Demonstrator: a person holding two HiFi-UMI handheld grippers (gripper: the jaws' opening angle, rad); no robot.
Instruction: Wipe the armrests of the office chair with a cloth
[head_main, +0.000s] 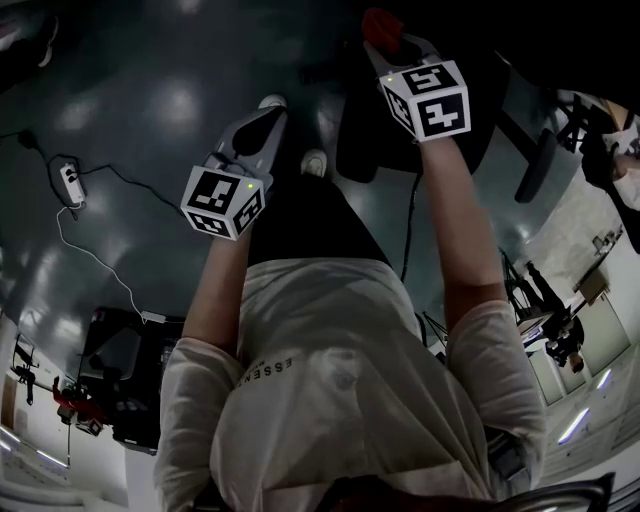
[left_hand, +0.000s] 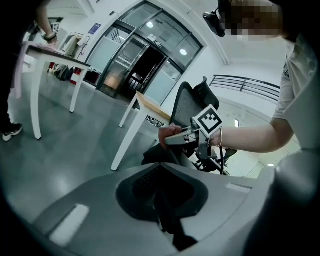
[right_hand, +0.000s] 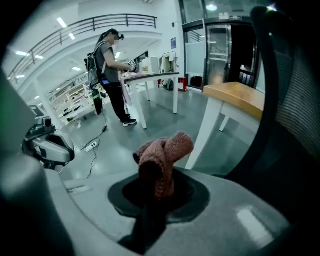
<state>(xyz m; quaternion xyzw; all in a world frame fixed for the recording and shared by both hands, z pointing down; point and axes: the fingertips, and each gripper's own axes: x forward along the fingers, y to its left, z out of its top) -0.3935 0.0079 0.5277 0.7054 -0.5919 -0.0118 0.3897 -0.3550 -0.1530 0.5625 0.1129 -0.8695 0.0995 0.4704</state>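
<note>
White shirt (head_main: 340, 380) fabric is seen nearest in the head view, with both forearms stretched out over a glossy floor (head_main: 150, 100). The left gripper (head_main: 270, 108) is held low and left of centre. The right gripper (head_main: 388, 35) is raised further ahead over the dark office chair (head_main: 360, 140), with a red cloth (head_main: 380, 20) at its tip. The armrests cannot be picked out with certainty from here.

In the left gripper view, the left gripper's jaws are seen drawn together with nothing between them. The cloth-bearing right gripper is seen across from it, just in front of the chair's mesh back.

In the right gripper view, the jaws are clamped on the lower part of the cloth, whose knitted folds stand bunched above them. The mesh back is seen close at the right edge. A wooden tabletop (right_hand: 235, 97) is seen beyond, its near corner towards the camera, and a person (right_hand: 107, 75) stands far off.

The cloth is judged light, soft and floppy. It is best held by a thick bunched fold, so that a loose pad is left free for pressing along an armrest.
</note>
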